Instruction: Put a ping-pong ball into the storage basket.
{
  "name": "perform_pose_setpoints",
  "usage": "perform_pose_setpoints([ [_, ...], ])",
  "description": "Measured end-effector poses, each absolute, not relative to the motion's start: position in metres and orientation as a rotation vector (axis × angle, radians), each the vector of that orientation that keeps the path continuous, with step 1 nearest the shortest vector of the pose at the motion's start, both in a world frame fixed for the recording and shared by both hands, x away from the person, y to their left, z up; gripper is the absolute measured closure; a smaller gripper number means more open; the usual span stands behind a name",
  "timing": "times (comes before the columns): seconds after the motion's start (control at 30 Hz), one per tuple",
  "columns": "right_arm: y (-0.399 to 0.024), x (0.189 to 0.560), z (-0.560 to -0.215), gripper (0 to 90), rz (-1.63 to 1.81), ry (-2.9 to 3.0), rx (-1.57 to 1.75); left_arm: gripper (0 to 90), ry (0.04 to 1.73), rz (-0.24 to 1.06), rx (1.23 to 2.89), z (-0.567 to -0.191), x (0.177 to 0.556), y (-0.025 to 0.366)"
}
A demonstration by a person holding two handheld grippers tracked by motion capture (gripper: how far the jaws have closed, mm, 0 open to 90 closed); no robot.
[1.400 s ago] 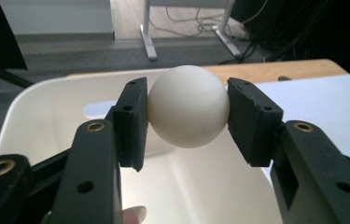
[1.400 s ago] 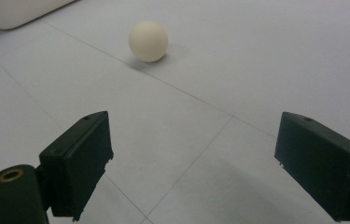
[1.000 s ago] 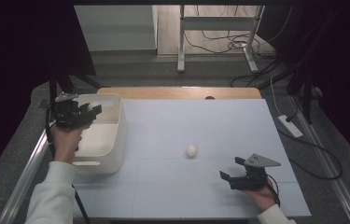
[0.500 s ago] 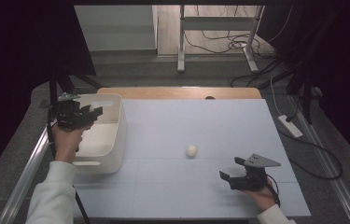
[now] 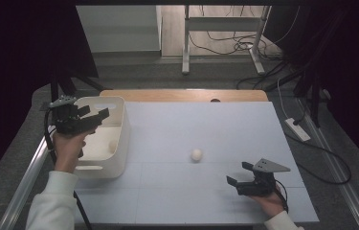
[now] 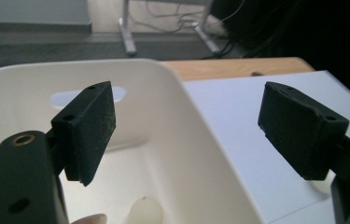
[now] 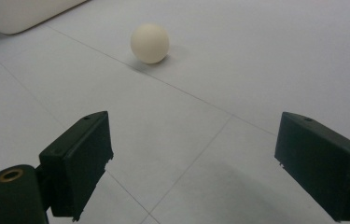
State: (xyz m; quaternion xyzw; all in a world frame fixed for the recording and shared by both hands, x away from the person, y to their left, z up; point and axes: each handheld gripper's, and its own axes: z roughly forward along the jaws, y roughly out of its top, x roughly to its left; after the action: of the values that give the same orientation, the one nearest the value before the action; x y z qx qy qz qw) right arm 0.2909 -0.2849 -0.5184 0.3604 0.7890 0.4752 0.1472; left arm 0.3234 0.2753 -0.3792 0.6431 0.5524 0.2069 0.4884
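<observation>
High view, left to right: the left gripper (image 5: 98,116) hangs over the white plastic open-top bin (image 5: 121,125). Its jaws have just been opening, they stand spread with nothing between them — one small cream ball (image 6: 143,212) lies loose on the bin floor. Mid-table, on the pale blue mat (image 5: 206,120), a second small cream round ball (image 5: 196,154) sits free, well apart from the bin. The right gripper (image 5: 237,181) rests near the front edge, released, aimed toward that ball. Judgement: light, smooth, rigid, prone to roll — pinch squarely across its widest middle.
</observation>
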Motion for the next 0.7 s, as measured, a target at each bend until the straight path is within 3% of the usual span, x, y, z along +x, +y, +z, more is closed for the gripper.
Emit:
perform_pose_setpoints([
  [0.7,-0.284,0.294,-0.519,10.8,1.360,2.265,1.020,18.1,1.062,0.466,1.560,-0.372,0.295,0.228],
])
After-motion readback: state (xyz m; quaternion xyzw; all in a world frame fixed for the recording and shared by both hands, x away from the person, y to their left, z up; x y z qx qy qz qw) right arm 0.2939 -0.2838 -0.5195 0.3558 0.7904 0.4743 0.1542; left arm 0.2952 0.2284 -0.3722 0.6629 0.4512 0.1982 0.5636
